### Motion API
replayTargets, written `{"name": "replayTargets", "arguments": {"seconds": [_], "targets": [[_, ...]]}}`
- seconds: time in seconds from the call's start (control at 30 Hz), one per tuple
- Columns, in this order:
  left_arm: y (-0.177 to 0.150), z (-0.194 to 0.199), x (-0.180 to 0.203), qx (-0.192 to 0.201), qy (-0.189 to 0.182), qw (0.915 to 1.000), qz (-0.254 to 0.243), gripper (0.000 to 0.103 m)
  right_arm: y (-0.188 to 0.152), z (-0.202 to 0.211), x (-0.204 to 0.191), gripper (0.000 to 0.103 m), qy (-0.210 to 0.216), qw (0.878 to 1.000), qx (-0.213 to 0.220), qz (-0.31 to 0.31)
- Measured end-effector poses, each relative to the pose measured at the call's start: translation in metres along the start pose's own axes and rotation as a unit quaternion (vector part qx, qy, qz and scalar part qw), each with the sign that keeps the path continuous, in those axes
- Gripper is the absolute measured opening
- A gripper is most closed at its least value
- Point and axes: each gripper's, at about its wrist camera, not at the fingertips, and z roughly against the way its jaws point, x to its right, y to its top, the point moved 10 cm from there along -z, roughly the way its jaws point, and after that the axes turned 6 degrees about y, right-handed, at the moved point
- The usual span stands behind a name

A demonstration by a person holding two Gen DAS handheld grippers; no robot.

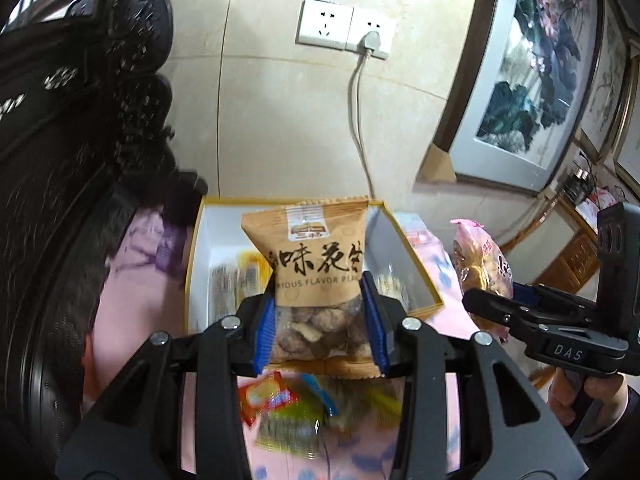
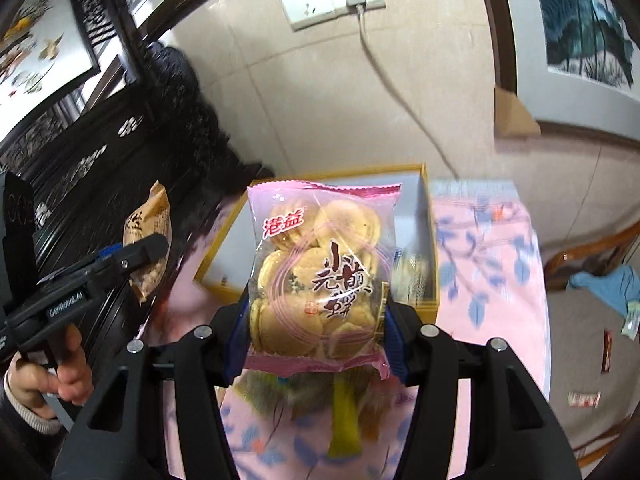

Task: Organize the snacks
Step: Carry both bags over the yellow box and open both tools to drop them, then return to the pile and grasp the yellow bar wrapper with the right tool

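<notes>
The left claw [image 1: 320, 332] is clamped on a brown peanut packet [image 1: 316, 264]. Its blue pads [image 1: 265, 332] press the lower, clear part of the packet from both sides, and the packet stands upright between them, lifted above the counter [image 1: 136, 300]. The right claw [image 2: 314, 336] is clamped on a pink biscuit packet [image 2: 320, 272] in the same way, gripping its lower part, with round yellow biscuits visible through the wrapper.

Behind both packets an open box [image 1: 196, 264] with a yellow rim and white inside lies on the pink flowered cloth that covers the counter. Some small snacks lie inside the box, but they are too blurred to name. Under the left claw, more loose snacks [image 1: 272, 404] in red, yellow and blue wrappers lie on the cloth, also blurred.

In the left wrist view the pink packet and the right claw appear at the right edge, beside the box. A hand [image 2: 52, 372] with a light cuff holds the handle of the left claw in the right wrist view. On the beige wall behind, a white cable runs down from a socket [image 1: 344, 28].
</notes>
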Motion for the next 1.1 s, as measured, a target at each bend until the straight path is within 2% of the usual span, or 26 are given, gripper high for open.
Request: {"name": "replayTargets", "arguments": {"seconds": [0.27, 0.3, 0.37, 0.4, 0.43, 0.5, 0.6, 0.8, 0.93, 1.1], "targets": [[0.047, -0.056, -0.002, 0.007, 0.02, 0.9996, -0.021, 0.04, 0.045, -0.049, 0.012, 0.057, -0.001, 1.0, -0.003, 0.012], [0.051, -0.06, -0.004, 0.01, 0.027, 0.9993, -0.023, 0.044, 0.048, -0.053, 0.011, 0.059, 0.001, 1.0, -0.004, 0.015], [0.064, -0.061, -0.011, 0.029, 0.061, 0.9975, -0.021, 0.095, 0.056, -0.058, 0.011, 0.062, 0.0, 1.0, -0.012, 0.02], [0.069, -0.056, -0.015, 0.043, 0.077, 0.9959, -0.016, 0.098, 0.059, -0.056, 0.01, 0.065, 0.001, 1.0, -0.008, 0.02], [0.076, -0.048, -0.019, 0.066, 0.085, 0.9941, -0.013, 0.099, 0.062, -0.052, 0.01, 0.074, 0.003, 1.0, 0.001, 0.019], [0.08, -0.036, -0.023, 0.081, 0.079, 0.9935, -0.011, 0.099, 0.064, -0.039, 0.011, 0.075, 0.005, 1.0, 0.019, 0.02], [0.075, -0.023, -0.037, 0.082, 0.081, 0.9933, 0.007, 0.099, 0.053, -0.028, 0.013, 0.075, 0.008, 1.0, 0.015, 0.019], [0.032, -0.009, -0.068, 0.04, 0.101, 0.9929, 0.049, 0.099, -0.001, -0.015, 0.017, 0.075, -0.005, 0.999, -0.027, 0.022], [-0.023, 0.0, -0.083, -0.012, 0.109, 0.9908, 0.079, 0.099, -0.052, -0.009, 0.022, 0.075, -0.016, 0.998, -0.059, 0.008], [-0.097, 0.014, -0.09, -0.075, 0.126, 0.987, 0.066, 0.099, -0.128, -0.015, 0.023, 0.075, -0.02, 0.991, -0.13, -0.014]]}}
